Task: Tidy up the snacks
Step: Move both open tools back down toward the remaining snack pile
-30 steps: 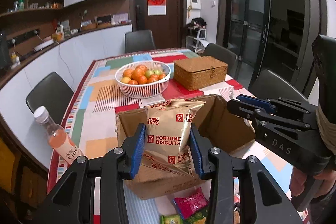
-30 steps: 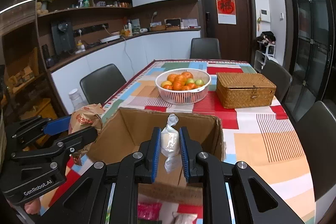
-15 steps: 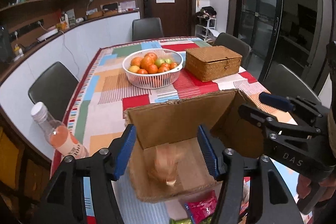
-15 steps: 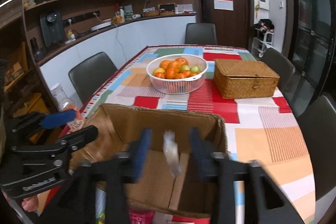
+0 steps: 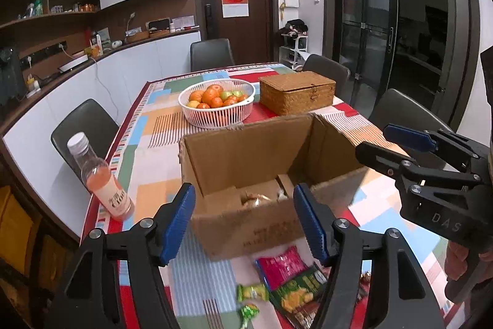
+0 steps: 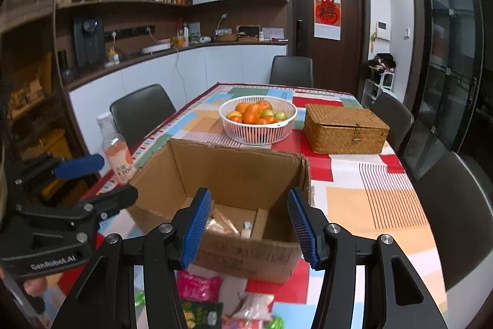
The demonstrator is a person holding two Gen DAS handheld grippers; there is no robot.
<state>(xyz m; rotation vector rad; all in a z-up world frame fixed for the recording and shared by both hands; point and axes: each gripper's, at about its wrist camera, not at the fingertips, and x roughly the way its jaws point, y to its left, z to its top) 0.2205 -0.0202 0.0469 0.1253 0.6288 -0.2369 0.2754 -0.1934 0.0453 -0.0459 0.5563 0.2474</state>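
Note:
An open cardboard box [image 5: 246, 162] stands on the patchwork tablecloth. A biscuit bag [image 5: 255, 199] and a small white packet [image 5: 282, 195] lie on its floor. My left gripper [image 5: 244, 196] hovers over the box's near edge; its jaws are opening with nothing between them. My right gripper [image 6: 249, 196] is open and empty over the same edge. Each shows in the other's view: the right gripper [image 5: 374, 139] to the right, the left gripper [image 6: 115, 176] to the left. Loose snacks lie in front of the box: a pink packet [image 5: 280, 262], a green packet [image 5: 299, 292] and green candies [image 5: 252, 292].
A bottle of pink drink [image 5: 101, 181] stands left of the box near the table edge. Behind the box are a white fruit basket [image 5: 215, 121] and a wicker box [image 5: 295, 91]. Dark chairs ring the table. A counter runs along the left wall.
Both grippers opened and let go: the biscuit bag left the left one, the white packet the right one. Both packs now lie in the box, and both grippers drew back towards its near edge.

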